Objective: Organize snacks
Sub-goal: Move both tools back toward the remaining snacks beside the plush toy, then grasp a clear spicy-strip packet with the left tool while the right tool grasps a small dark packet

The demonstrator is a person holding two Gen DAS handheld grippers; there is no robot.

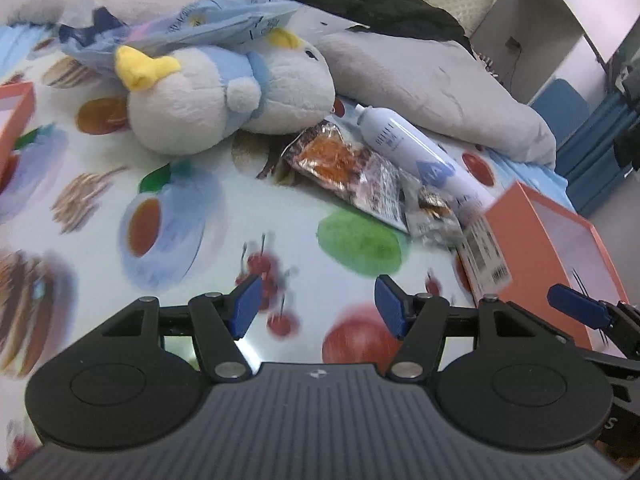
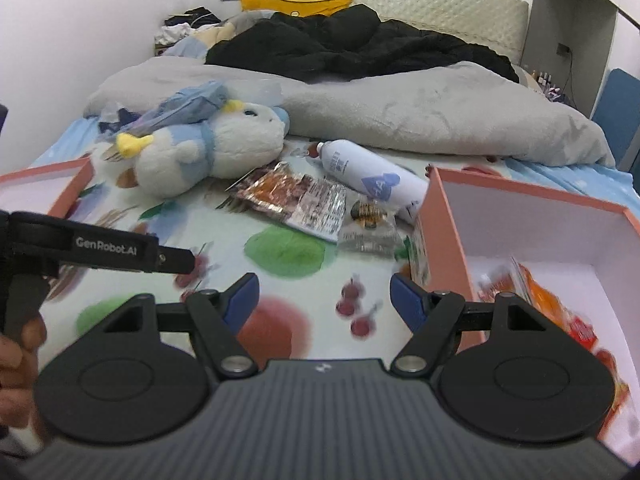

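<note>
Left wrist view: left gripper (image 1: pixel 318 306) low over a bedsheet (image 1: pixel 224 216) printed with fruit and cups, blue pads apart, nothing between them

Beyond the pads, a foil snack packet (image 1: pixel 348 172) with an orange picture, flat on the sheet; just beside it on the right, a smaller clear-wrapped snack (image 1: pixel 434 214), partly blurred

White spray bottle (image 1: pixel 416 152) on its side behind both, touching or nearly touching the foil packet; cannot tell which

Plush penguin (image 1: pixel 224 96) further back, on its side, with a pale blue bag (image 1: pixel 192 26) draped over it

Orange box (image 1: pixel 560 248) at the right edge, with a barcode label on the near wall; corner of a second orange box (image 1: pixel 12 120) at the far left

Blue pad of the right gripper (image 1: pixel 576 306) visible low on the right, against the orange box

Right wrist view: right gripper (image 2: pixel 324 300) also spread open and empty, above the sheet, close to the left wall of the orange box (image 2: pixel 448 216)

Inside that box, one orange-and-red snack bag (image 2: pixel 552 304) on the white floor, blurred

Foil packet (image 2: pixel 292 196) and small wrapped snack (image 2: pixel 368 220) on the sheet between penguin (image 2: pixel 200 152) and box, outside it

Spray bottle (image 2: pixel 372 176) with its base near the box corner

Second orange box (image 2: pixel 64 188) at left; grey blanket (image 2: pixel 420 112) and black clothing (image 2: pixel 352 48) bunched toward the headboard

Left gripper's side (image 2: pixel 100 250) across the left of the frame, with a hand (image 2: pixel 20 352) on its handle
</note>
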